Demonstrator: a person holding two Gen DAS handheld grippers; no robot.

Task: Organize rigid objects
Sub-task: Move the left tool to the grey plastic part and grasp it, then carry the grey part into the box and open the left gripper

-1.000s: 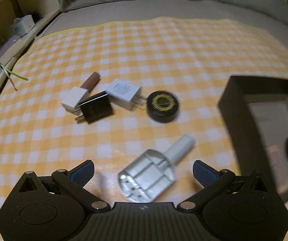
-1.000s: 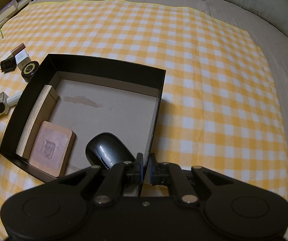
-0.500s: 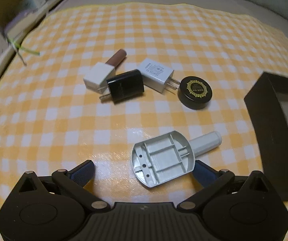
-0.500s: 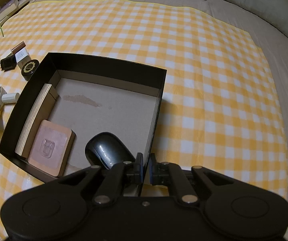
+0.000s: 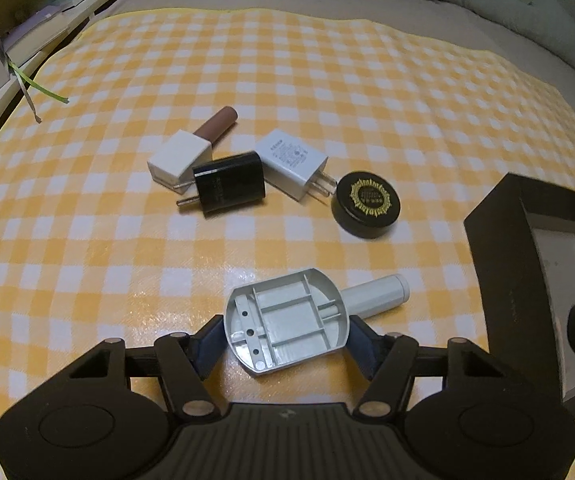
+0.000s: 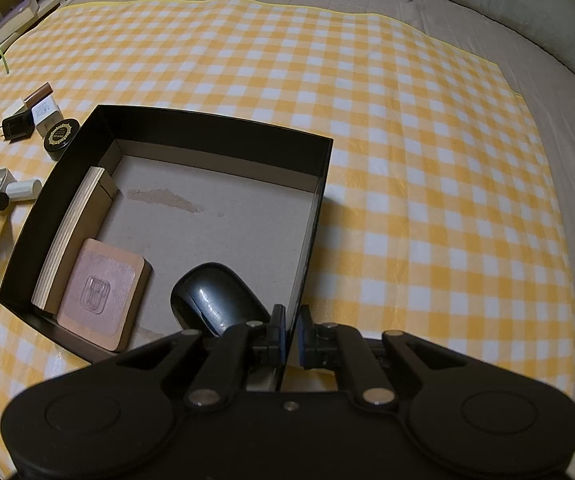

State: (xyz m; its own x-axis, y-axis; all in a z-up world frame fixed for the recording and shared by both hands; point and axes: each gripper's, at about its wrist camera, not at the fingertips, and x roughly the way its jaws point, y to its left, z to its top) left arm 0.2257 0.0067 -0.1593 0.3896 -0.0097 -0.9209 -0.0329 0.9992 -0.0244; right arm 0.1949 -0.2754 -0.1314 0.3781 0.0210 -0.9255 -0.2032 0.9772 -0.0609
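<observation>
Checked yellow cloth over the bed, black box (image 6: 319,168) on it, sorting half done.
My left gripper (image 5: 285,334) has just been closing round the grey plastic part (image 5: 287,330), pads at its sides, to carry it boxward; my right gripper (image 6: 291,336) pinches the box wall, steadying it. Two chargers, one tin, one tube wait outside.

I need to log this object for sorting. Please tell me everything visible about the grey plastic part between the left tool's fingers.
The grey plastic part looks like a moulded shell lying open side up on the checked cloth, showing inner ribs and small holes. A pale cylinder sticks out toward the black box. The left tool has just been closing, its pads at both sides.
</observation>
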